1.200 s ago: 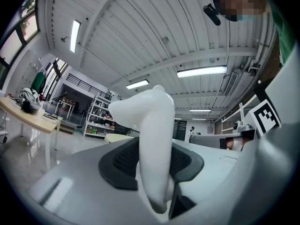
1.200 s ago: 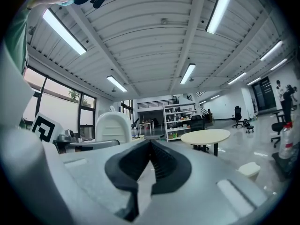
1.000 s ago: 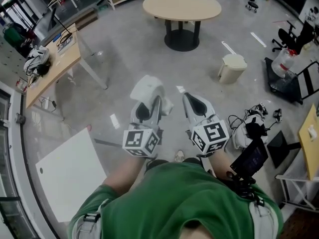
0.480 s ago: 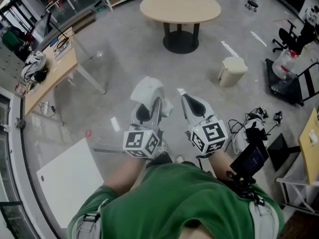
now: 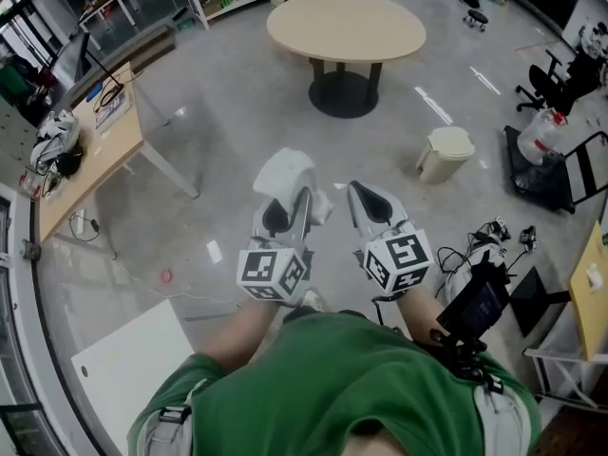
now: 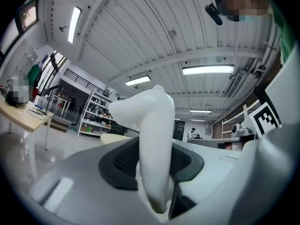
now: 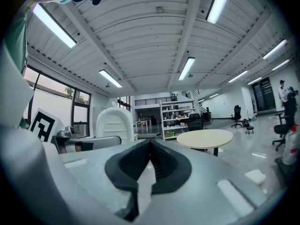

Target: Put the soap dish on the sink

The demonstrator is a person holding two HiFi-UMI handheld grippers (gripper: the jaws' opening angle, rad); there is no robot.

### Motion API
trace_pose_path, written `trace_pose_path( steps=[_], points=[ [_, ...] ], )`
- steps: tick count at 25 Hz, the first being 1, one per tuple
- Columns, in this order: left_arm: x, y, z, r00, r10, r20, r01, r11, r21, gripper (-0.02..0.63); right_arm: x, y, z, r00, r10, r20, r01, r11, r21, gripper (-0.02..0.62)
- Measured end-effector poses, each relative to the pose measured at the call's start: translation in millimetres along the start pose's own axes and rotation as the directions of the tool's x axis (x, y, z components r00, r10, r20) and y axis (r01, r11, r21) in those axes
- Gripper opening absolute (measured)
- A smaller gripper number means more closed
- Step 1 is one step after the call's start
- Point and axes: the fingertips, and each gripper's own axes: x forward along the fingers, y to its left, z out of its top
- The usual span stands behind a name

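Soap dish point(image 5: 285, 171), white, clamped on edge in left gripper point(image 5: 288, 203), over the floor at person's 12 o'clock, right gripper point(image 5: 367, 196) just beside at its 3 o'clock, jaws together on nothing, cream bin point(image 5: 444, 154) at 2 o'clock, round table point(image 5: 346, 25) far off at 12 o'clock.

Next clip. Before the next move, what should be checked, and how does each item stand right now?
1. Soap dish clamped between the left gripper's jaws: ok.
2. Grip firm enough for carrying: cannot tell.
3. Right gripper empty, jaws together: ok.
4. Sink in sight: not ok, no view shows one.
5. Round table ahead, apart from both grippers: ok.
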Motion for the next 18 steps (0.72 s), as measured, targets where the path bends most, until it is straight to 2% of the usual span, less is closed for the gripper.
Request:
trace_pose_path(
  steps=[9, 18],
  points=[
    [37, 51, 2, 0.999, -0.039, -0.02, 0.039, 0.999, -0.02, 0.15, 57, -8, -1, 0.998, -0.067, -0.011, 0.067, 0.998, 0.009, 0.002],
    [84, 62, -4, 0.998, -0.056, -0.034, 0.055, 0.998, -0.028, 0.15, 95, -39, -3, 0.996, -0.089, -0.026, 0.089, 0.996, 0.005, 0.002]
  ],
)
